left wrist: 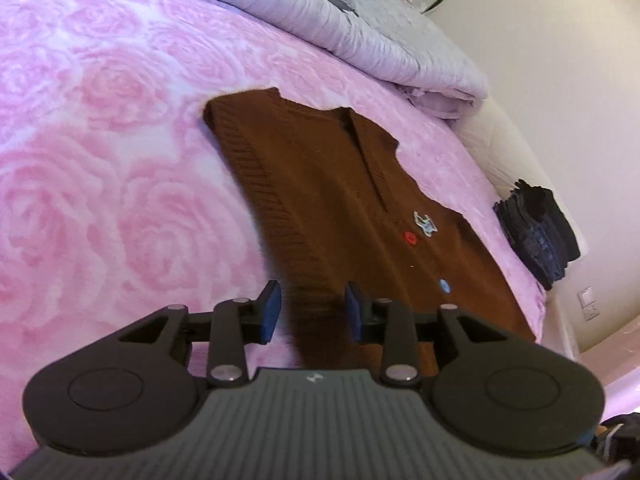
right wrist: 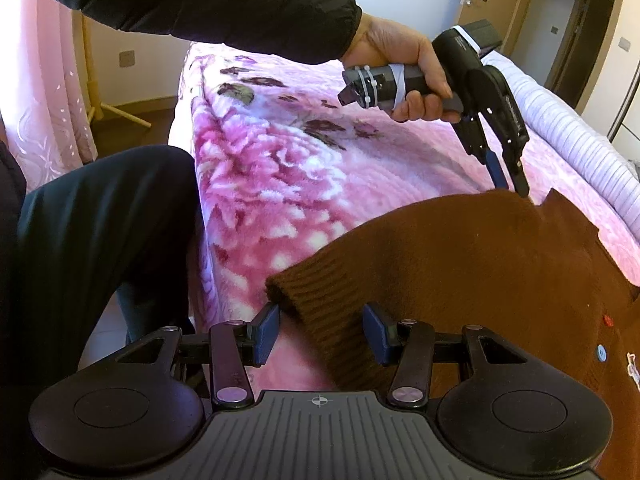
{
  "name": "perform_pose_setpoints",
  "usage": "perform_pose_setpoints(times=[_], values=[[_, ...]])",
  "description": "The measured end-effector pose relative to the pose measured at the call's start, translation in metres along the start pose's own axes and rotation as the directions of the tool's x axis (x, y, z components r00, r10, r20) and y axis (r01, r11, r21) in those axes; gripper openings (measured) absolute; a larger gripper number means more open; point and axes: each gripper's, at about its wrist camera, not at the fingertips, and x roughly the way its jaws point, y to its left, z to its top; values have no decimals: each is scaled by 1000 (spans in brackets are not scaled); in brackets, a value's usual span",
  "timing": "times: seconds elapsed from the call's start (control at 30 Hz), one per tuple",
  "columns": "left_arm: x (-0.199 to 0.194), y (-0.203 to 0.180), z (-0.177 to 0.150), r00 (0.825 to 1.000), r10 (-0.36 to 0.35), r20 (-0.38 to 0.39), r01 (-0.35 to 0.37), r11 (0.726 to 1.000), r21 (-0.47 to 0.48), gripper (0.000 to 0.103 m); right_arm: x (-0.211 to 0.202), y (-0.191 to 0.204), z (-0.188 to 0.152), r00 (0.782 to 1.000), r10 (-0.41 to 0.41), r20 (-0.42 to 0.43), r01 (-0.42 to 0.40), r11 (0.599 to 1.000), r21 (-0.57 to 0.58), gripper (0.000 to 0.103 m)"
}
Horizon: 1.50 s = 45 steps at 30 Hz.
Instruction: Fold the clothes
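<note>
Right tongs (right wrist: 320, 334) open, straddling ribbed hem, gripping nothing, poised to pinch. Left tongs (left wrist: 313, 312) open, empty, over far edge. Brown sweater (left wrist: 340, 200) flat on bed (left wrist: 100, 140), dark pile (left wrist: 536, 232) at 3 o'clock.

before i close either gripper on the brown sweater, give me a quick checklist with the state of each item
1. Brown knitted sweater lies spread on the pink rose-patterned blanket: ok.
2. Left gripper open, ribbed side edge of the sweater between its fingers: ok.
3. Right gripper open, ribbed corner of the sweater between its fingers: ok.
4. Fingers low enough to pinch the fabric: cannot tell, depth is unclear in both wrist views.
5. Dark folded garment pile sits apart from the sweater at the bed's edge: ok.
6. Sweater flat, without wrinkles: cannot tell, the near part is hidden by the grippers.
</note>
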Motion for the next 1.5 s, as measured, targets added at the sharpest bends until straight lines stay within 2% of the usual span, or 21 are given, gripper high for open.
perform_pose_setpoints(times=[0.07, 0.17, 0.2, 0.23, 0.3, 0.33, 0.4, 0.5, 0.57, 0.63, 0.67, 0.8, 0.87, 0.9, 1.03, 1.17, 1.3, 1.37, 1.43, 1.5], values=[[1, 1, 2, 1000, -19, -5, 19, 1000, -9, 32, 0, 0, -1, 1000, -3, 1, 3, 1000, 4, 49], [10, -12, -1, 997, 72, -33, -69, 995, 79, 27, -1, 1, -2, 1000, -7, 1, 7, 1000, 8, 49], [11, -16, -1, 994, 97, -40, -93, 990, 102, 15, -2, 1, -2, 1000, -8, 1, 8, 1000, 9, 49], [8, -17, -1, 991, 125, -40, -120, 985, 122, 10, -3, 1, -2, 1000, -10, 0, 10, 1000, 8, 49], [0, -19, 0, 974, 224, -16, -217, 958, 186, 9, -4, 2, -3, 1000, -14, -3, 14, 1000, 6, 49], [-5, -16, 1, 960, 279, -2, -273, 942, 194, 1, -5, 3, -3, 1000, -16, -4, 16, 1000, 6, 49], [-15, -10, 2, 927, 375, 25, -372, 906, 203, 0, -6, 4, -4, 1000, -21, -6, 21, 1000, 6, 49], [-38, -5, 0, 933, 354, 60, -359, 920, 156, 0, -8, 7, -4, 999, -35, -8, 35, 999, 7, 49], [-44, -13, -3, 948, 313, 66, -319, 936, 150, 5, -9, 9, -4, 999, -48, -7, 49, 999, 18, 49], [-42, -21, -4, 965, 256, 51, -261, 955, 144, 27, -10, 10, -3, 999, -49, -5, 49, 998, 34, 49], [-39, -24, -5, 970, 239, 41, -242, 959, 145, 28, -9, 12, -3, 999, -47, -4, 47, 998, 36, 49], [-12, -23, -4, 980, 196, -16, -193, 972, 132, 28, -9, 16, -2, 999, -46, -4, 46, 998, 33, 49], [-4, -20, -4, 985, 168, -33, -163, 980, 113, 19, -9, 17, -1, 999, -47, -7, 47, 998, 33, 49], [0, -19, -3, 987, 159, -38, -154, 982, 111, 0, -9, 16, -2, 999, -48, -9, 48, 998, 35, 49], [-16, -29, 5, 972, 236, 15, -234, 948, 217, 1, -11, 14, -3, 999, -47, -11, 48, 998, 42, 49], [-21, -32, 9, 931, 363, 32, -354, 880, 316, 0, -9, 14, -4, 999, -35, -12, 36, 998, 49, 49], [-34, -31, 5, 938, 343, 45, -341, 896, 285, 0, -10, 17, -2, 999, -51, -16, 51, 998, 41, 49], [-41, -36, -2, 951, 306, 42, -306, 914, 266, 4, -12, 19, -1, 998, -60, -15, 61, 997, 44, 49], [-41, -40, -10, 965, 261, 24, -258, 934, 246, 21, -12, 22, 0, 998, -67, -17, 67, 997, 46, 49], [-34, -45, -19, 974, 226, -3, -219, 947, 236, 24, -11, 24, 0, 998, -68, -19, 68, 997, 45, 49]])
